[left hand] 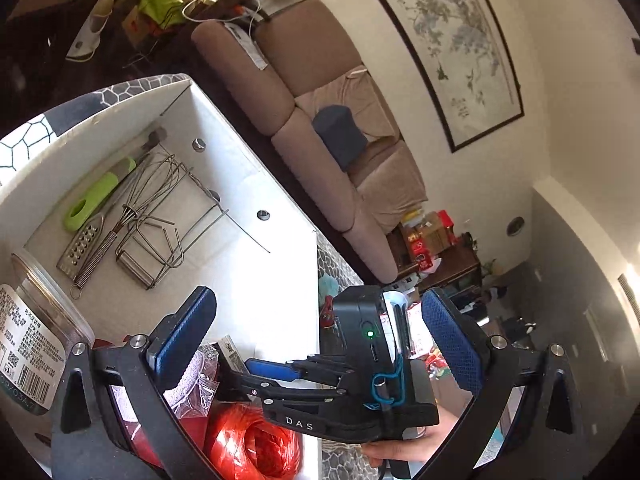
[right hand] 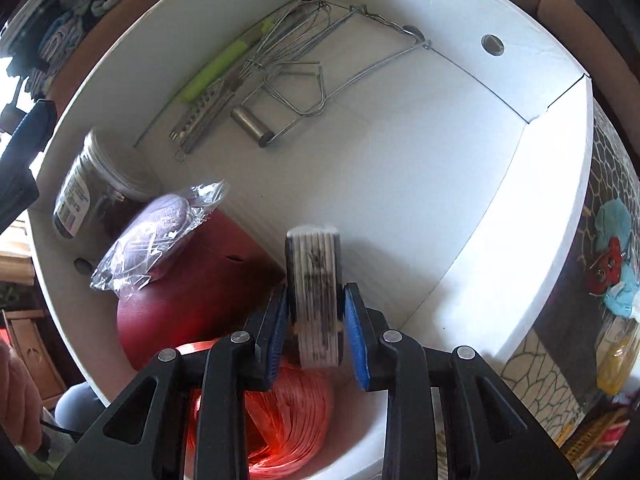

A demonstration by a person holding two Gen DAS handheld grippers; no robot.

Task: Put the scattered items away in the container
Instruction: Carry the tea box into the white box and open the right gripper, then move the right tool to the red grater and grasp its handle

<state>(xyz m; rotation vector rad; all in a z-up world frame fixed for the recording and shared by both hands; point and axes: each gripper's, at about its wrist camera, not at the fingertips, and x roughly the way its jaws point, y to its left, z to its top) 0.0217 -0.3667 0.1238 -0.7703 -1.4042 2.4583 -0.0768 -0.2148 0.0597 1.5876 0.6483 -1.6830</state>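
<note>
The right gripper [right hand: 316,320] points down into the white box [right hand: 552,216] with its blue pads closed on a flat white pack with dark print [right hand: 316,296]. The pack stands on edge between the pads, its upper end rising beyond the fingertips. Holding it by its narrow faces seems sensible, since it can then be let go straight down into the container.

Just under the fingers lies a red ball of twine [right hand: 276,420], and touching it on the gripper's left is a dark red box [right hand: 192,296]. A clear bag with a purple pad inside [right hand: 160,232] rests on that box, and a labelled jar [right hand: 96,188] lies just beyond the bag. These are packed into the near left corner, probably to leave the wide bare floor ahead and to the gripper's right free for what still comes.

Farthest from the gripper, along the far wall, sit a green-handled grater [right hand: 208,80], a wire whisk [right hand: 280,36] and a bent wire rack with a metal roller [right hand: 280,112], lying close together.

The left gripper [left hand: 320,332] has its pads standing wide apart with nothing between them. In its view the right gripper crosses just ahead, and the box lies to its left.

On the patterned counter [right hand: 600,184], well to the right of the right gripper and outside the box, a teal and red item [right hand: 612,256] still waits.
</note>
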